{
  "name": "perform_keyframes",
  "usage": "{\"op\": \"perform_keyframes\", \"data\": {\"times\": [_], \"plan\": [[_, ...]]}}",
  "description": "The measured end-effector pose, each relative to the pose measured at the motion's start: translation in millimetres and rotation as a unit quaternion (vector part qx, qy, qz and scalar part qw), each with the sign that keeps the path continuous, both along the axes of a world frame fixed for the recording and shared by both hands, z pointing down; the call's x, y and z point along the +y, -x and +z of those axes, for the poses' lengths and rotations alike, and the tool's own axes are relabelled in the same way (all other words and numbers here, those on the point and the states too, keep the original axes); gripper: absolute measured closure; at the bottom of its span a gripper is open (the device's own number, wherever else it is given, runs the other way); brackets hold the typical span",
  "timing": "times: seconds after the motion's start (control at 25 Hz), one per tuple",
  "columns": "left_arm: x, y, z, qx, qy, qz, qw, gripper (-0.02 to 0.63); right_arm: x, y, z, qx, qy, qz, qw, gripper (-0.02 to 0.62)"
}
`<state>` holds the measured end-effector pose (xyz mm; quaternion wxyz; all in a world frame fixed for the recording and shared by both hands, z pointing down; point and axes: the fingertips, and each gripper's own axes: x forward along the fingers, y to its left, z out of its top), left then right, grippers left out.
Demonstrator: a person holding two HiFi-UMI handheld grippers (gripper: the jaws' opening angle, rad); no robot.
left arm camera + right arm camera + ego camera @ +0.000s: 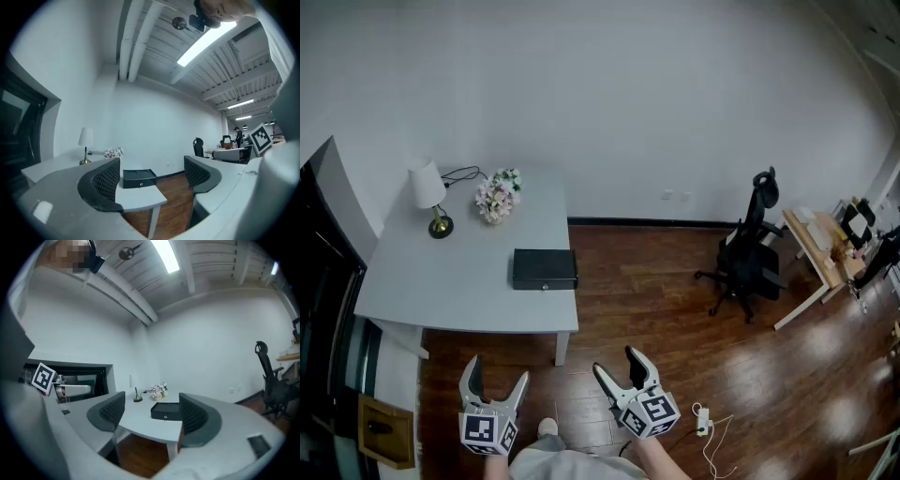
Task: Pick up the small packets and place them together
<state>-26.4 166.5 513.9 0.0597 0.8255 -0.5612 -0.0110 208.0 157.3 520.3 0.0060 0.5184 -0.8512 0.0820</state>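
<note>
No small packets show in any view. A black box (pixel 544 269) lies on the near right part of a pale grey table (pixel 450 281); it also appears as the black box (pixel 139 177) and the black box (pixel 165 411) in the gripper views. My left gripper (pixel 495 377) and my right gripper (pixel 620 364) are held low in front of the table, over the wooden floor. Both stand open with nothing between their jaws.
A white lamp (pixel 428 195) and a bunch of flowers (pixel 497 194) stand at the table's far side. A black office chair (pixel 750 248) and a wooden desk (pixel 821 251) are to the right. A white power strip (pixel 703 422) lies on the floor.
</note>
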Motion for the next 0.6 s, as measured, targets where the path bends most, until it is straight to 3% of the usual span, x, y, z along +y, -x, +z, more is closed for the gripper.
{"op": "perform_keyframes", "data": {"times": [0.24, 0.6], "plan": [[-80, 43, -7, -0.015, -0.010, 0.027, 0.9995, 0.195, -62, 50, -16, 0.027, -0.033, 0.016, 0.999, 0.236], [-153, 40, 1, -0.019, -0.002, 0.037, 0.9991, 0.195, -139, 43, -6, 0.024, -0.017, 0.032, 0.999, 0.236]]}}
